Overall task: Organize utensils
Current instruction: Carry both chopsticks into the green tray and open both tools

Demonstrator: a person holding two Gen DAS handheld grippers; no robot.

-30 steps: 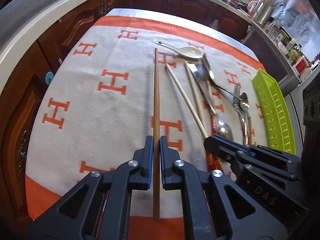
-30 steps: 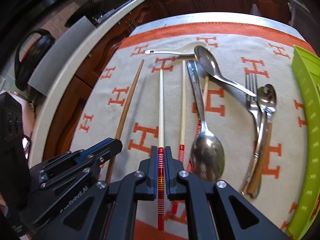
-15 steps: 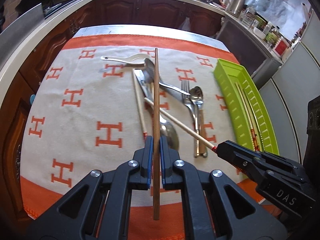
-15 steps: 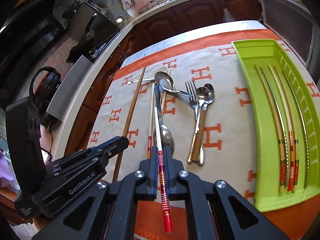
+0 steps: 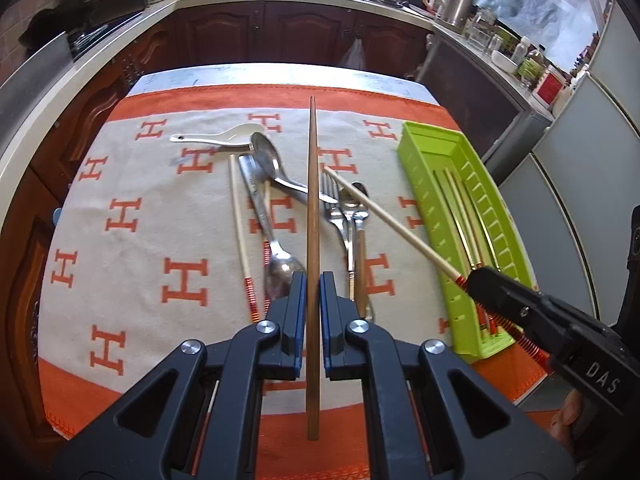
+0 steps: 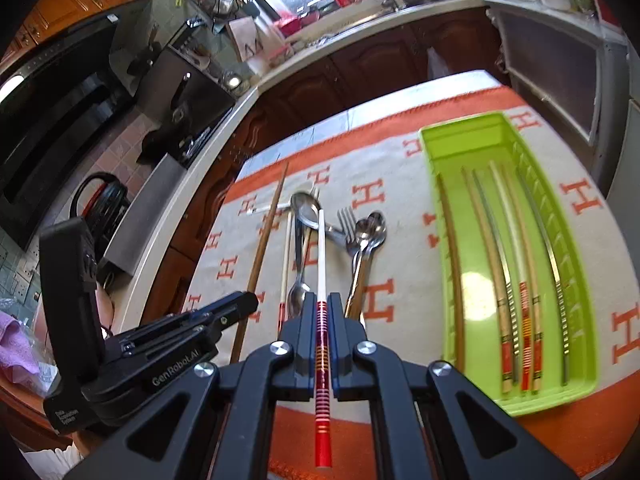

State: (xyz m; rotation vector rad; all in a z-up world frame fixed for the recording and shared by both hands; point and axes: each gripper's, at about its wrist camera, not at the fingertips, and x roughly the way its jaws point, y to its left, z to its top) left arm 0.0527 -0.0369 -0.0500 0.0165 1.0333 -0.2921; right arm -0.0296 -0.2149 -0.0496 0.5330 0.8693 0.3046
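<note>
1. The tabletop cloth (image 5: 120, 264) carries loose spoons and a fork (image 5: 334, 204) at its middle.
2. The green tray (image 6: 436, 240) lies far right, its long axis running near to far, several chopsticks already inside.
3. The right hand-held gripper (image 6: 322, 320), nearer the tray, clamps a red-banded chopstick (image 6: 321, 256), apparently lifted clear.
4. The left hand-held gripper (image 5: 313, 300) clamps a brown chopstick (image 5: 313, 200), pointing far.

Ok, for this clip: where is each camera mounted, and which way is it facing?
Left wrist: on the left gripper, shut on a brown chopstick, facing across the cloth; the right gripper shows at right.
Right wrist: on the right gripper, shut on a red-banded chopstick; the left gripper shows at left.
Both share the green tray and the fork.
</note>
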